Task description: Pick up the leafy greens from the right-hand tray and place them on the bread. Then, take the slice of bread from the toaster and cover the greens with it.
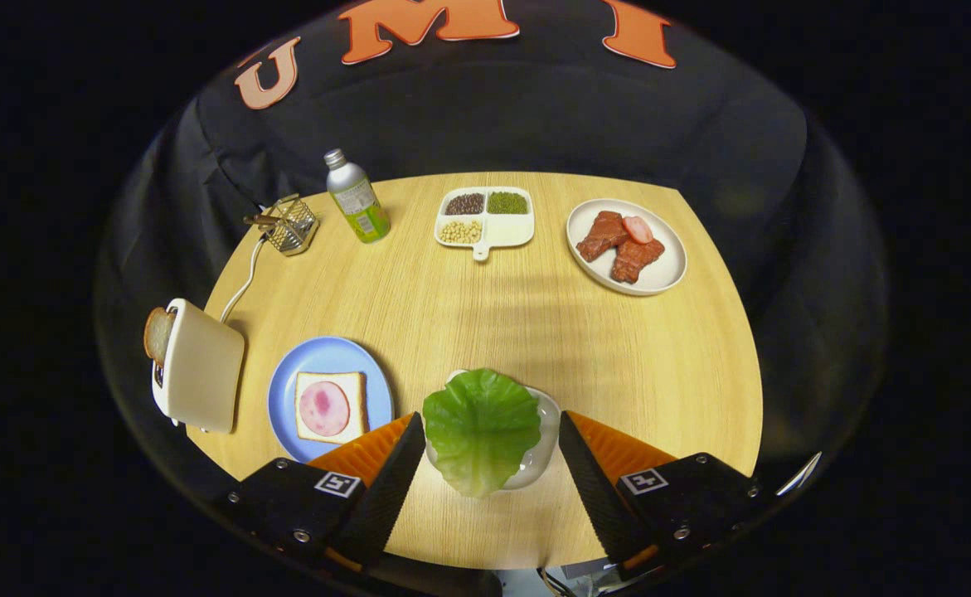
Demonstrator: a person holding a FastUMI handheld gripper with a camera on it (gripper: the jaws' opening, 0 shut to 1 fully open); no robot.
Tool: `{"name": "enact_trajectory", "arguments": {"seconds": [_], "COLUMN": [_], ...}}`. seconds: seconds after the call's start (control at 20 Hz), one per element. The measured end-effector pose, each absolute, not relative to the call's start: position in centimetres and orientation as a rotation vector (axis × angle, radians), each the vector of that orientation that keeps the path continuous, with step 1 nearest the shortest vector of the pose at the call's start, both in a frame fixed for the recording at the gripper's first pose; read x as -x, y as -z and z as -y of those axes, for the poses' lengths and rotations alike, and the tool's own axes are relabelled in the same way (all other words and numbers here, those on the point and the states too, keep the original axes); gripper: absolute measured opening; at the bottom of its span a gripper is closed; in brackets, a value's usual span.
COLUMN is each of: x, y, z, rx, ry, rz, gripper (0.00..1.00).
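The gripper (485,464) is wide open and holds nothing. The lettuce leaf (482,429) lies on its small white tray (548,431) between the fingers, at 12 o'clock; the ham-topped bread (330,406) waits at 10 o'clock.

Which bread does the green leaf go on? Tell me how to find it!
Start at the cream toaster on the round wooden table. Right beside it is a blue plate, just beyond one finger of the open gripper, whose fingers flank the lettuce leaf. The bread lies flat there, topped with a pink round ham slice.
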State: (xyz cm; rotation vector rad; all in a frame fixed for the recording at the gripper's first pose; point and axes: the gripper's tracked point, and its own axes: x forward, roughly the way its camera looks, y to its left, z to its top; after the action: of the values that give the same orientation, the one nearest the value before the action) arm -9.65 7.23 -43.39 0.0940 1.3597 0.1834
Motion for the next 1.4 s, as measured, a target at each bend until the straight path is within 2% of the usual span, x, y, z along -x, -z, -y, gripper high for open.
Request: {"name": "enact_trajectory", "arguments": {"seconds": [0.25, 0.65, 0.9, 1.4], "x": [10.7, 13.7, 14.0, 14.2], "y": [46.7, 51.8, 54.0, 55.5], "z": [-8.1, -9.5, -9.4, -9.8], "rx": [-0.1, -0.109, -0.065, -0.026], "ry": [-0.207, -0.242, -0.231, -0.216], "rz": [-1.449, -1.593, -1.618, -1.619], "gripper": [0.97, 0.89, 0.82, 0.76]}}
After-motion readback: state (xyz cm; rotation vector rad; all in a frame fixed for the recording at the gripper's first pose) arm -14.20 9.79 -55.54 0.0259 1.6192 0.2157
